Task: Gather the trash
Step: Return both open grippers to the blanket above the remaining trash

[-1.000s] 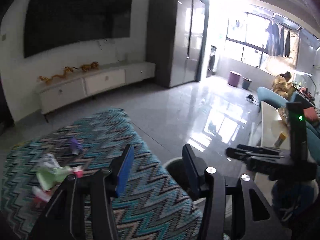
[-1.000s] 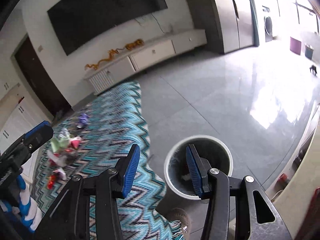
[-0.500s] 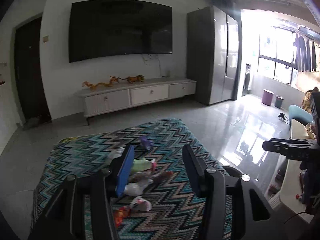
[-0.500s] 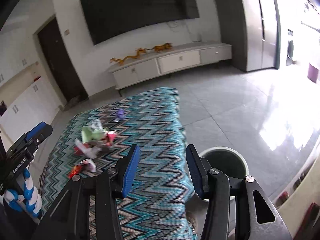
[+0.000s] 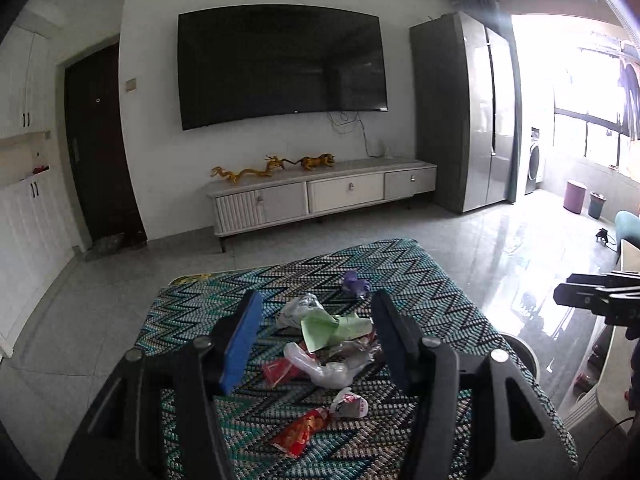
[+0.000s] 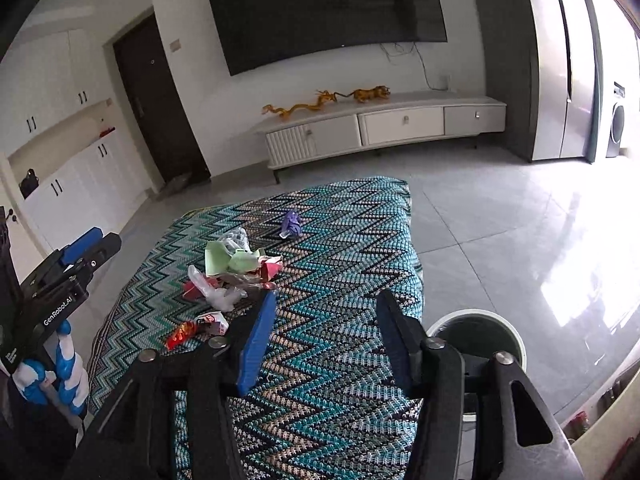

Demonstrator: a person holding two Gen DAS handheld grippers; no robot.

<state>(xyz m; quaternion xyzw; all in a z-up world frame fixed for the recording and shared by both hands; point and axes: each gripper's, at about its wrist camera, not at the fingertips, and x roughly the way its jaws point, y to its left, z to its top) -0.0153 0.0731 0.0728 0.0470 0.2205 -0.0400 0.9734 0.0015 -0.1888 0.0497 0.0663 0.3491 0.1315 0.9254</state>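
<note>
Zigzag rug (image 5: 420, 280) under scattered trash (image 5: 328, 340)

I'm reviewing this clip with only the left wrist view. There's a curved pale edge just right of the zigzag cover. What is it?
Observer: It's a round, white-rimmed bin standing on the floor tiles beside the zigzag cover.
Operator: Is the right gripper carrying any trash?
Observer: No. The right gripper has nothing between its jaws, which are opening, and only bare cover shows between them.
Operator: Does anything hang under the left gripper?
Observer: Yes. A blue-and-white striped handle shows below the left gripper.
</note>
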